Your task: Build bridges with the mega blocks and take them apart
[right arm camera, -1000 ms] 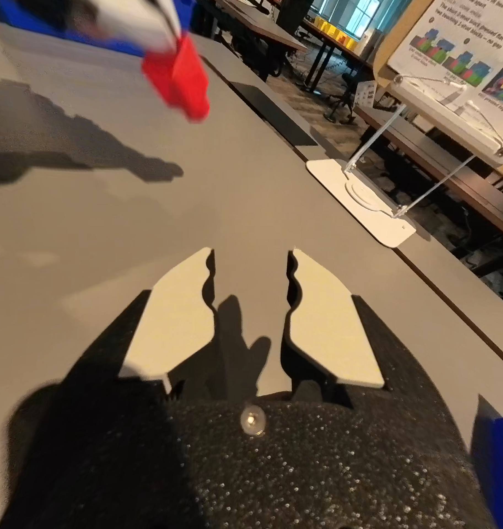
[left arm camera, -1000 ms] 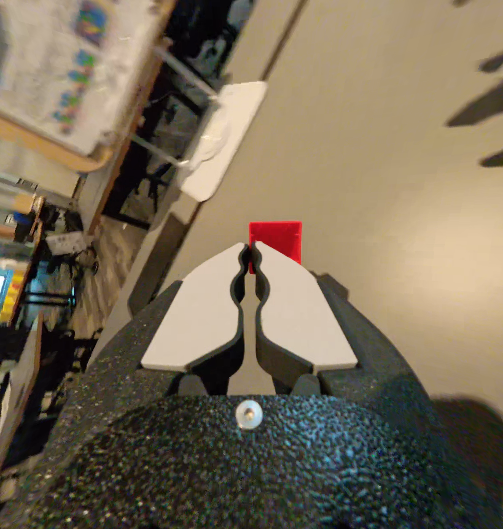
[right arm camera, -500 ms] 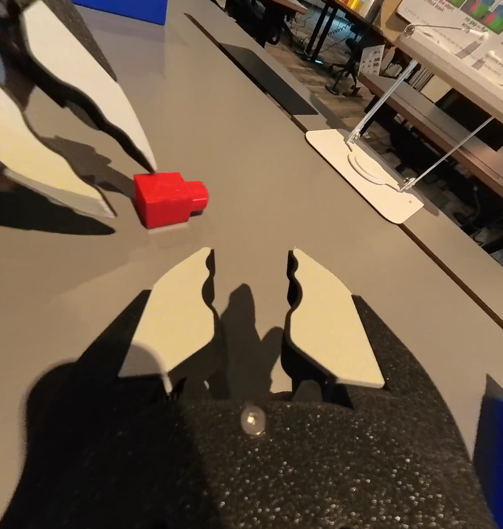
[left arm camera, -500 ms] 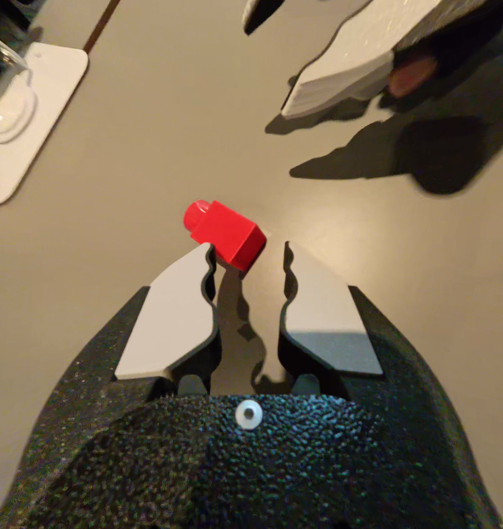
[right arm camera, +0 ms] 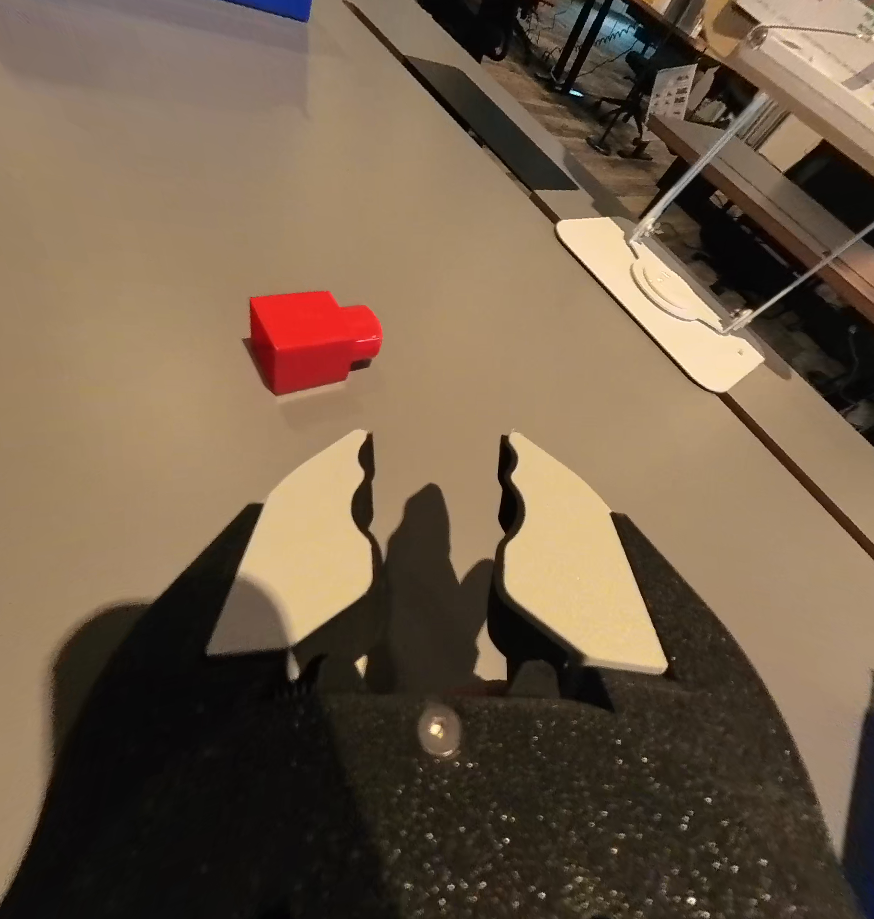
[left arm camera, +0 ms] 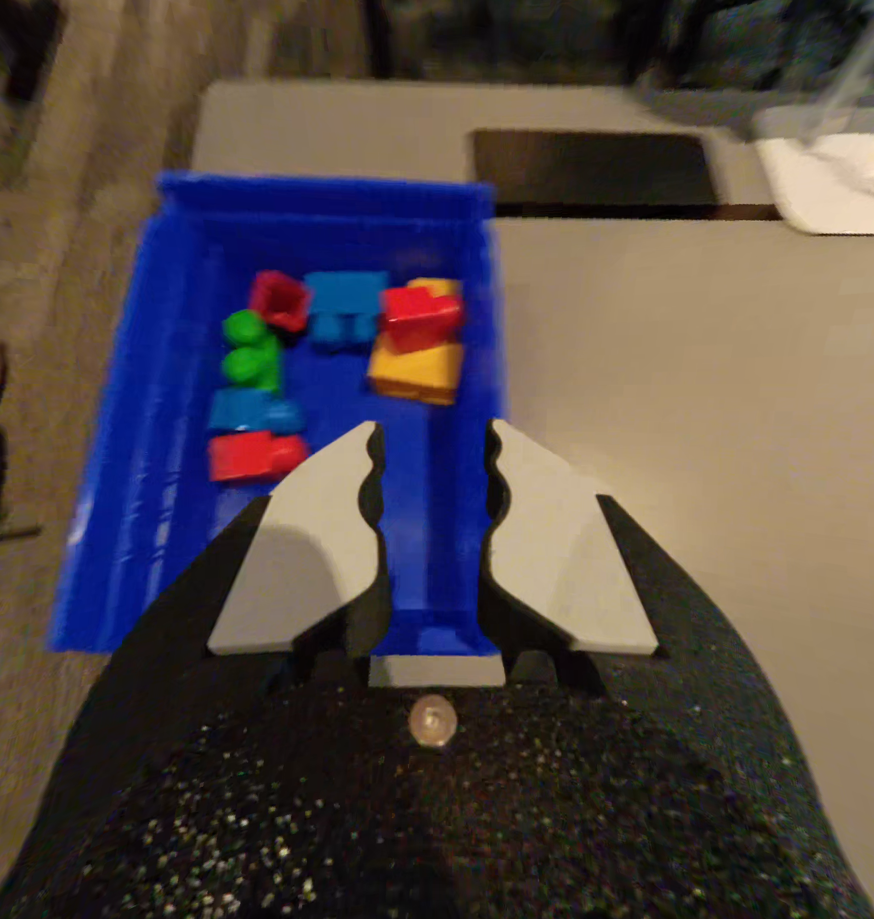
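- Left tool [left arm camera: 431, 433]: fingers spread wide, nothing between them, touching nothing; it hangs above the near end of the blue plastic bin [left arm camera: 141, 447] that sits at the left edge of the grey counter [left arm camera: 698, 398].
- Bin contents, left to right (view is blurred): green two-stud block [left arm camera: 250, 350], bright blue block [left arm camera: 253, 410] and a red block on its side [left arm camera: 255, 455] just below it, hollow-side-up red block [left arm camera: 279, 300], another blue block [left arm camera: 345, 308], red block [left arm camera: 420, 313] resting on yellow blocks [left arm camera: 415, 373].
- Step in hand, by my read: fetch the next piece for a bridge. Pick one that lies free, like the red block on its side, which is nearest the tool; the stacked red-on-yellow pair may shift when nudged.
- Come straight down, square the fingers to two flat side walls, not the stud, and keep clear of the bin wall.
- Right tool [right arm camera: 436, 435]: also released wide, empty, low over the counter, its shadow right beneath.
- Small red single-stud plastic block [right arm camera: 305, 343] lies on its side on the counter, stud pointing right, just ahead and left of the right tool, not touching it.
- Stand that block stud-up before stacking; grip the flat faces.
- White flat stand base with clear rods [right arm camera: 673, 303] sits at the far right edge, well apart.
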Demonstrator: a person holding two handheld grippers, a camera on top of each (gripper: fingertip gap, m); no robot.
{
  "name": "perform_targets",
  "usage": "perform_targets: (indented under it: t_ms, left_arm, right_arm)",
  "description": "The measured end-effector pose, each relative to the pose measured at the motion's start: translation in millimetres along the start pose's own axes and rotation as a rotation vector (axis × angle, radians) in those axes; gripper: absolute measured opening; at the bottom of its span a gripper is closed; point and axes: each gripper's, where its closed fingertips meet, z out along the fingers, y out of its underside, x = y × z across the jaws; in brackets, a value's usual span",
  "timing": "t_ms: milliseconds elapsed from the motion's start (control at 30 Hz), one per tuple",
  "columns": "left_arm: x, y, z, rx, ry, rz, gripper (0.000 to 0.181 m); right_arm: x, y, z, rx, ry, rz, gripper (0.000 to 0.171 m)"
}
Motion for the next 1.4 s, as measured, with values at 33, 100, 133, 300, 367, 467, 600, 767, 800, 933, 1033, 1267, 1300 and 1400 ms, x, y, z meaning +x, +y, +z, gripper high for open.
perform_targets:
  t_ms: [33,100,133,300,367,467,600,767,800,933,1033,1267,1300,1400]
  left_arm:
    - [-24,5,9,-0.038,-0.037,-0.025,0.037]
    - [-49,17,30,-0.102,-0.021,-0.059,0.037]
    - [-56,25,40,-0.133,0.004,-0.080,0.037]
    - [-69,42,75,-0.150,0.071,-0.114,0.037]
    - [-72,41,84,-0.140,0.075,-0.107,0.037]
    - [-78,27,92,-0.100,0.081,-0.072,0.037]
    - [-71,8,105,-0.123,0.160,-0.043,0.036]
    - [-72,1,135,-0.244,0.175,-0.147,0.033]
    - [-76,1,139,-0.260,0.169,-0.165,0.033]
    - [-103,25,136,-0.424,0.051,-0.148,0.033]
    - [-118,37,127,-0.500,-0.048,-0.106,0.035]
    - [-125,50,131,-0.603,-0.129,-0.028,0.044]
    - [-124,53,131,-0.621,-0.124,-0.018,0.047]
    - [-125,58,129,-0.681,-0.142,0.017,0.057]
  right_arm:
    - [-1,0,1,-0.003,-0.003,-0.004,0.048]
    - [-3,1,2,-0.012,-0.002,-0.019,0.048]
    - [-4,2,2,-0.014,-0.001,-0.025,0.048]
    - [-4,1,2,-0.005,-0.013,-0.013,0.048]
    - [-3,1,2,-0.006,-0.021,-0.004,0.048]
    - [-4,2,3,-0.012,-0.033,0.003,0.048]
    - [-3,4,4,-0.017,-0.043,0.021,0.047]
    - [2,6,6,-0.030,-0.051,0.081,0.046]
    - [3,6,6,-0.033,-0.053,0.092,0.045]
    - [6,8,8,-0.049,-0.058,0.124,0.044]
    - [7,10,10,-0.062,-0.058,0.145,0.042]
    - [10,12,12,-0.080,-0.057,0.177,0.040]
    - [10,12,13,-0.081,-0.059,0.176,0.039]
    - [9,13,13,-0.090,-0.068,0.174,0.038]
